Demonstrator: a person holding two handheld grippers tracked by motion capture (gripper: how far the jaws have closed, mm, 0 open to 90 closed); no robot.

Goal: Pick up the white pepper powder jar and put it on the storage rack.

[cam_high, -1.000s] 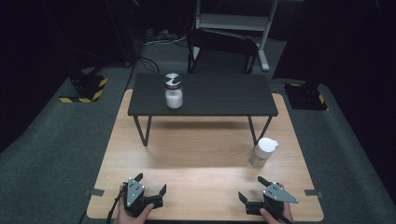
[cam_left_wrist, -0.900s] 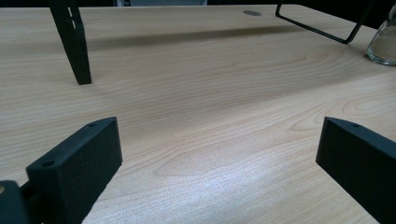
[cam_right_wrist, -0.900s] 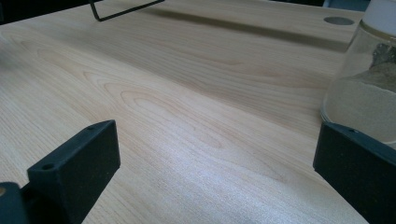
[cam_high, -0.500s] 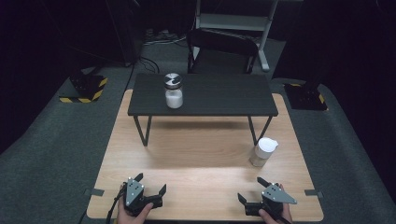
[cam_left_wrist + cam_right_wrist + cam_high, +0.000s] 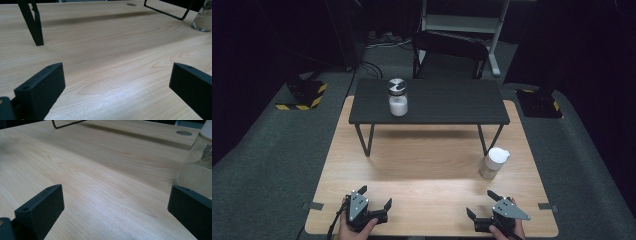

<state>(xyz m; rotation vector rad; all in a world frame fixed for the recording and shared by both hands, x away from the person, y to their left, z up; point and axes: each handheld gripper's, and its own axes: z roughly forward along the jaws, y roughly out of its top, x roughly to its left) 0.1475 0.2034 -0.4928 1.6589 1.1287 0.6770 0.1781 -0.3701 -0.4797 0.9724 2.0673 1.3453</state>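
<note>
Resting low at the near edge of the wooden table (image 5: 432, 165), the left gripper (image 5: 374, 200) is held in a hand with its jaws spread wide and nothing between them; in the left gripper view only bare wood lies in the gap. Farther back and a little to the right, a jar with a silver lid (image 5: 398, 97) stands upright on the left part of a small black bench (image 5: 452, 102) that sits on the far half of the table. Further right, a glass bottle with a white cap (image 5: 494, 162) stands on the wood just beside the bench's right leg; it seems to hold a pale powder, though the picture is soft. Nearest the right gripper (image 5: 479, 205), the bottle stands ahead of it, apart from its jaws. That gripper's jaws are also spread apart and empty.
</note>
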